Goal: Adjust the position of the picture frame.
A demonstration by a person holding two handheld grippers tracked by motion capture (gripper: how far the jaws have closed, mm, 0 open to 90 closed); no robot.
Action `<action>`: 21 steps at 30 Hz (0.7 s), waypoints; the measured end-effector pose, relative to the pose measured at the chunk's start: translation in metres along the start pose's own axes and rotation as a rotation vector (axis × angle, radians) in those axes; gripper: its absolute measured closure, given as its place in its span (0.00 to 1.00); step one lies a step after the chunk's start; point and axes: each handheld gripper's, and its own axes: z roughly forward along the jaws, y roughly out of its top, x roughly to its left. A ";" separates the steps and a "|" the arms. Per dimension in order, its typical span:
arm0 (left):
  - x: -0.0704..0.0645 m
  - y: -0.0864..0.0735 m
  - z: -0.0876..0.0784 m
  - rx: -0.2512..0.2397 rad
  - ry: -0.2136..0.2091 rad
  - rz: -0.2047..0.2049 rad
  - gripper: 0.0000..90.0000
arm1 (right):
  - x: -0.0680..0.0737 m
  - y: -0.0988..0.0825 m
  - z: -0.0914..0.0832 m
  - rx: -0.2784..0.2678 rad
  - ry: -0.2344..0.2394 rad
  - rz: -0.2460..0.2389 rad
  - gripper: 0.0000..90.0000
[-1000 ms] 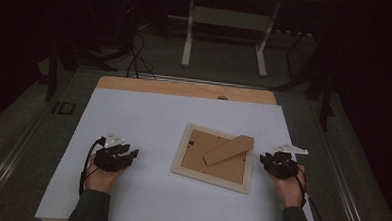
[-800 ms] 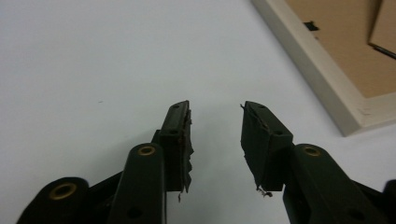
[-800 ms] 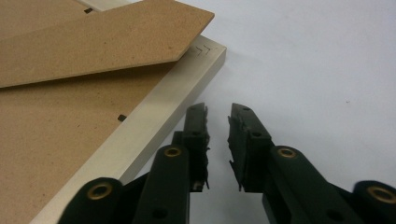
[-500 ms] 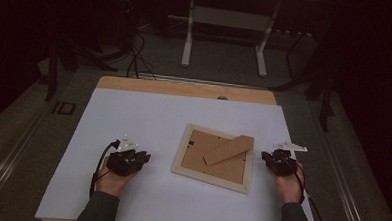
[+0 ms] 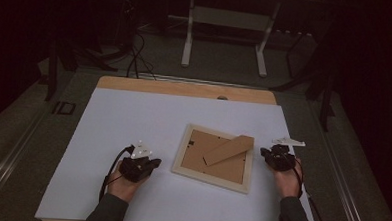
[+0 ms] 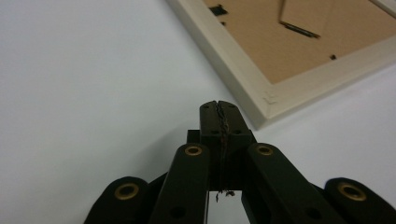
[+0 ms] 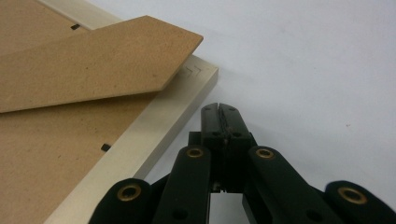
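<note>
High view is showing a face-down picture frame (image 5: 215, 158) lying on the white table (image 5: 133, 123), with the clenched left tool (image 5: 154, 163) and clenched right tool (image 5: 263, 152) resting just beside its opposite edges, empty.

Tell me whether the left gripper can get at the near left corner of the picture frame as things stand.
Probably yes. The left gripper, its jaws shut, sits just short of the picture frame corner, with bare white table between them and nothing in the way. It would need to open before gripping the edge.
</note>
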 end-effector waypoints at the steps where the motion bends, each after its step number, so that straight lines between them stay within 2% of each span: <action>1: -0.002 0.000 0.001 0.003 -0.004 0.006 1.00 | 0.000 0.001 0.001 -0.001 0.000 0.001 1.00; 14: -0.032 -0.001 0.024 0.064 -0.055 0.105 1.00 | -0.005 0.012 0.009 -0.001 -0.008 0.008 1.00; 21: -0.040 0.000 0.036 0.096 -0.055 0.140 1.00 | -0.011 0.017 0.013 -0.001 -0.006 0.020 1.00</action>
